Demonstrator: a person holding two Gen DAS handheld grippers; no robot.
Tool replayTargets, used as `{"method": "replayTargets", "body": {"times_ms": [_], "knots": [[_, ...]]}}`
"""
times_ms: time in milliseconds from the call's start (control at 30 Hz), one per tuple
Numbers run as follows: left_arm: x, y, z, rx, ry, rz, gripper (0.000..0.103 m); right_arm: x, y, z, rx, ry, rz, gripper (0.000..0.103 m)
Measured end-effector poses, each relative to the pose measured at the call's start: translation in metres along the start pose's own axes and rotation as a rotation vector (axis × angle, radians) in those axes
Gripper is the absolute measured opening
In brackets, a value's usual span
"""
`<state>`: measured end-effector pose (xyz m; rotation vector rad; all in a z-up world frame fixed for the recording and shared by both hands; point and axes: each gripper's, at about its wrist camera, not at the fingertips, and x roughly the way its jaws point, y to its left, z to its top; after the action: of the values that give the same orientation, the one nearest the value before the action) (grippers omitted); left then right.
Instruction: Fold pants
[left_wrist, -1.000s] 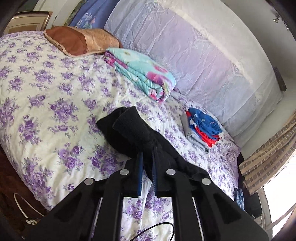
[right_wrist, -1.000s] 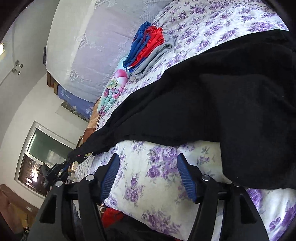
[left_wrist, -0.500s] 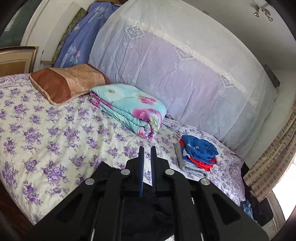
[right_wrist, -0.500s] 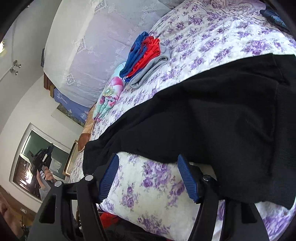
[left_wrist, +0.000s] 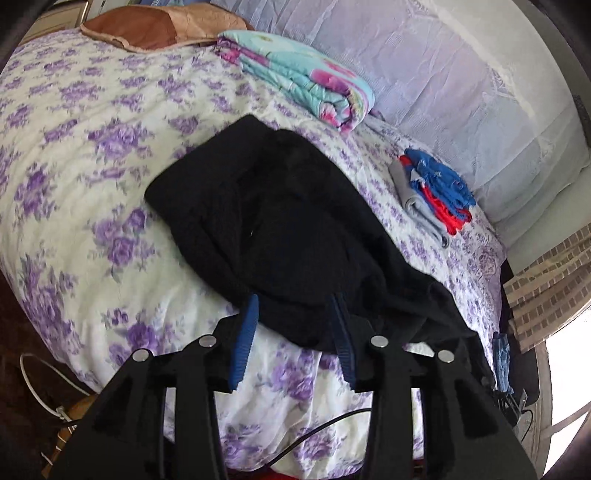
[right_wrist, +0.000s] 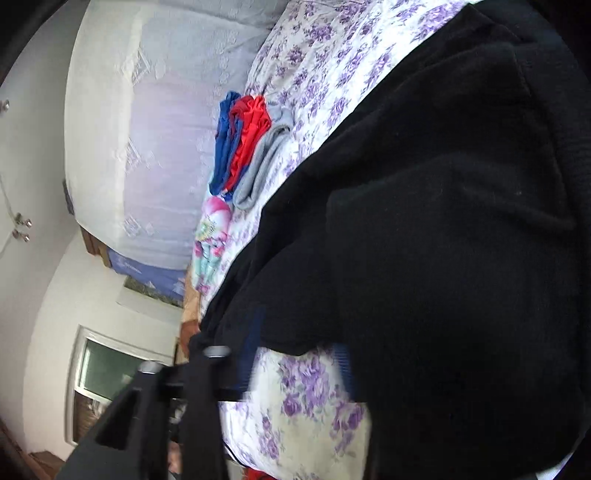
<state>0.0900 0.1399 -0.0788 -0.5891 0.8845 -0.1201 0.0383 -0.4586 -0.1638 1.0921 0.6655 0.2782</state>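
Observation:
Black pants lie bunched and partly doubled over on the floral bedsheet, reaching toward the bed's near edge. My left gripper is open, its blue-padded fingers standing either side of the pants' near edge, holding nothing. In the right wrist view the pants fill the right side. My right gripper is open right at the pants' edge; its right finger is mostly hidden by black cloth.
A folded turquoise floral blanket and a brown pillow lie at the back of the bed. A stack of blue, red and grey folded clothes sits at the right. A white netted wall hanging is behind. Cables lie on the floor.
My left gripper was shut and lifting the pants; it has come down, opened and let the cloth drop onto the bed. My right gripper has moved in to the pants' edge.

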Motion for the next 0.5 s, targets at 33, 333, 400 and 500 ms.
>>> {"method": "replayTargets", "body": {"times_ms": [33,333,400,500], "knots": [[0.004,0.001,-0.005,0.003,0.019,0.004,0.041,-0.003,-0.001,-0.001,-0.006,-0.007,0.012,0.008],[0.011,0.009,-0.015,-0.03,0.045,-0.029,0.054,-0.066,0.061,-0.003,-0.345,-0.09,0.043,0.006],[0.011,0.007,-0.015,-0.04,0.042,-0.046,0.059,-0.062,0.054,0.003,-0.356,-0.068,-0.049,0.006],[0.01,0.005,-0.016,-0.038,0.041,-0.053,0.063,-0.057,0.029,0.003,-0.238,-0.035,-0.035,0.006]]}}
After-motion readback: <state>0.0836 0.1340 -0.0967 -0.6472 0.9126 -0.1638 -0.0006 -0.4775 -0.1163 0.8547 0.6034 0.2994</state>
